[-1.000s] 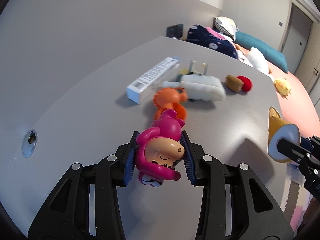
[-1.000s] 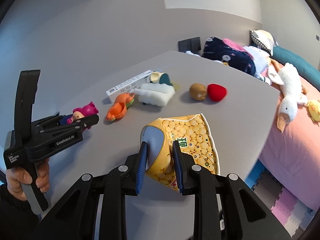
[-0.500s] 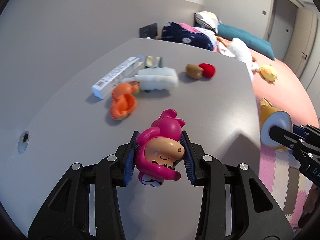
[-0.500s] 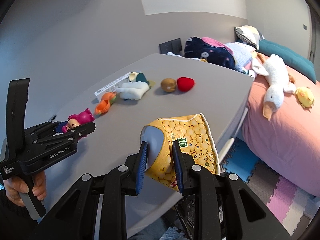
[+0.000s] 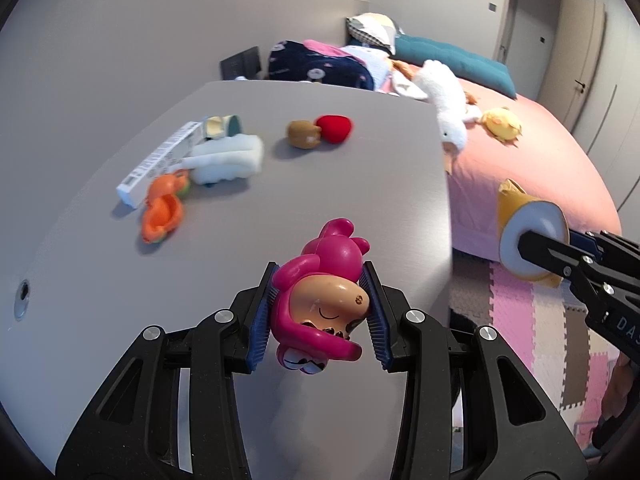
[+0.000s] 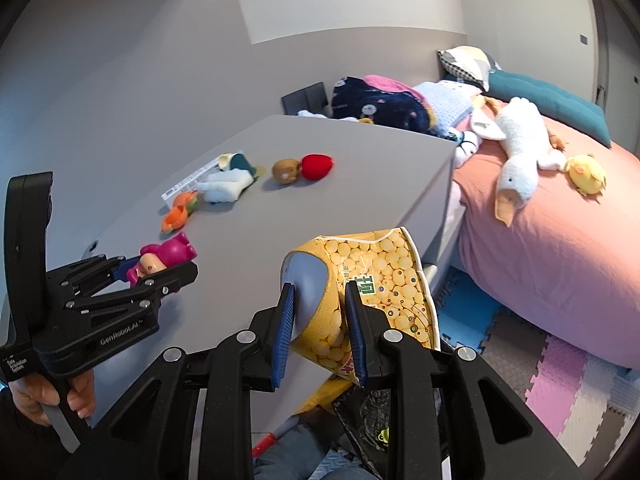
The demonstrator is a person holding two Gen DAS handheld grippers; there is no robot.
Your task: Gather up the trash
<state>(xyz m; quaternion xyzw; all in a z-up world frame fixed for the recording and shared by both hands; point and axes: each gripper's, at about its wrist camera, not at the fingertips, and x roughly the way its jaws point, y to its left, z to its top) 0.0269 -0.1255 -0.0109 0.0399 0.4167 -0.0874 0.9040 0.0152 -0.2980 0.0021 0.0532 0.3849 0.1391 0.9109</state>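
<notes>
on the grey table (image 5: 320, 184), one orange toy (image 5: 162, 210), one white box (image 5: 160, 162), two small plush balls (image 5: 320, 131)

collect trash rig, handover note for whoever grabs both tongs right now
Left tongs: shut on the pink figurine, held above the grey table.
Right tongs: shut on the yellow snack cup, past the table edge, over a black bag on the floor.
Done: both items lifted.
Left: drop both, then the orange toy, white box and the rest on the table.
</notes>
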